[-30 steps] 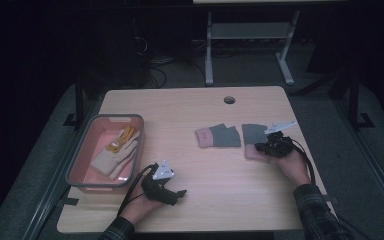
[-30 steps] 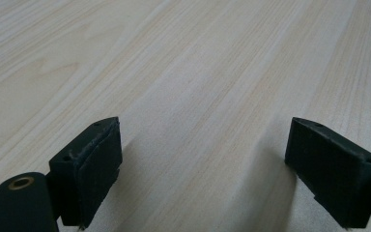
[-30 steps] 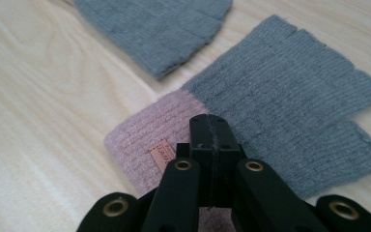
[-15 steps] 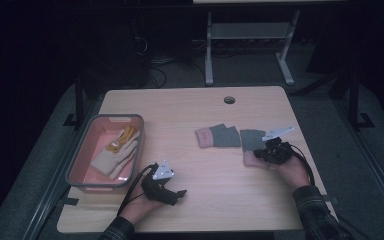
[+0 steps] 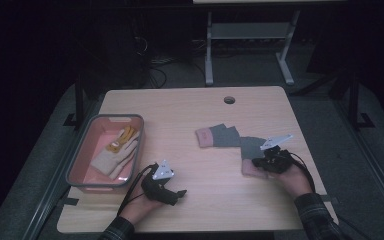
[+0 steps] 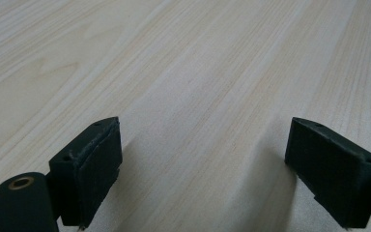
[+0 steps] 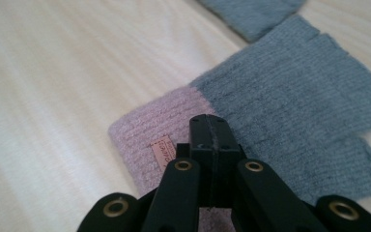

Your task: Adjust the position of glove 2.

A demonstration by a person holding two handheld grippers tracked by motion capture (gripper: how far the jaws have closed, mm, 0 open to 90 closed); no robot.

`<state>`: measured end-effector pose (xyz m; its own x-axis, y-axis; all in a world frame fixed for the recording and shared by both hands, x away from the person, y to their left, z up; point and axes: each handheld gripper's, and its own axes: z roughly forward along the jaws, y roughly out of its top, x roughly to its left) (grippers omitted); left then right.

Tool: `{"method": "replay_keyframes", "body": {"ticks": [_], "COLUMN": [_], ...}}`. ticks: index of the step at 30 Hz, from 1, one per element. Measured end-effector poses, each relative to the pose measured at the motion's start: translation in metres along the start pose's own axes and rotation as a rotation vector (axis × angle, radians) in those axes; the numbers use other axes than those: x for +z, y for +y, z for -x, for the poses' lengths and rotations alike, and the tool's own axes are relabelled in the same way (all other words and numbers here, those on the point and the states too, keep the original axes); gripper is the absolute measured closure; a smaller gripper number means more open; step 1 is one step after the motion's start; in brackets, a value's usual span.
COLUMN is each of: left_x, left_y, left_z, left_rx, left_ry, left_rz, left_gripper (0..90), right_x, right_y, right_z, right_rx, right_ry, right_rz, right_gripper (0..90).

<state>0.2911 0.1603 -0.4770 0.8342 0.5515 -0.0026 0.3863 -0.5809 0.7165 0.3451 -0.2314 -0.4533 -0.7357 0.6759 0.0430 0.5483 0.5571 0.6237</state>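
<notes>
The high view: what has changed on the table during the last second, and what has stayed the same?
The right tool, shut, moved slightly toward the person's side, and the nearer grey-and-pink glove under it shifted the same way. The far grey-and-pink glove, the left tool, and the pink bin with its cream gloves stayed put.

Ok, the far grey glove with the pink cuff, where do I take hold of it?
Probably by the pink cuff. The far glove lies flat, cuff toward the bin, its other end meeting the near glove under the right tongs. Bring the open left tongs in from the bin side.
</notes>
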Motion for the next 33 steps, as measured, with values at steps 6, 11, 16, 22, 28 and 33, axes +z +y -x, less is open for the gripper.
{"method": "replay_keyframes", "body": {"ticks": [6, 11, 16, 22, 28, 33], "left_x": [0.000, 0.000, 0.000, 0.000, 0.000, 0.000], "left_y": [0.000, 0.000, 0.000, 0.000, 0.000, 0.000], "left_z": [0.000, 0.000, 0.000, 0.000, 0.000, 0.000], "left_rx": [0.000, 0.000, 0.000, -0.001, 0.000, -0.002], "left_ry": [0.000, 0.000, 0.000, 0.001, 0.001, 0.002], "left_rz": [-0.001, -0.003, 0.000, 0.001, 0.002, 0.003], "left_gripper": [12.2, 12.2, 12.2, 12.2, 12.2, 12.2], "right_x": [-0.004, -0.005, -0.005, -0.004, -0.003, -0.001], "right_y": [-0.004, -0.006, -0.007, -0.005, -0.004, -0.002], "right_z": [-0.010, -0.020, -0.034, -0.053, -0.064, -0.073], "right_rx": [-0.017, -0.039, -0.077, -0.108, -0.130, -0.155], "right_ry": [0.022, 0.051, 0.084, 0.131, 0.175, 0.200], "right_rz": [-0.007, -0.009, -0.016, -0.027, -0.029, -0.030], "right_gripper": [90.0, 90.0, 90.0, 90.0, 90.0, 90.0]}}
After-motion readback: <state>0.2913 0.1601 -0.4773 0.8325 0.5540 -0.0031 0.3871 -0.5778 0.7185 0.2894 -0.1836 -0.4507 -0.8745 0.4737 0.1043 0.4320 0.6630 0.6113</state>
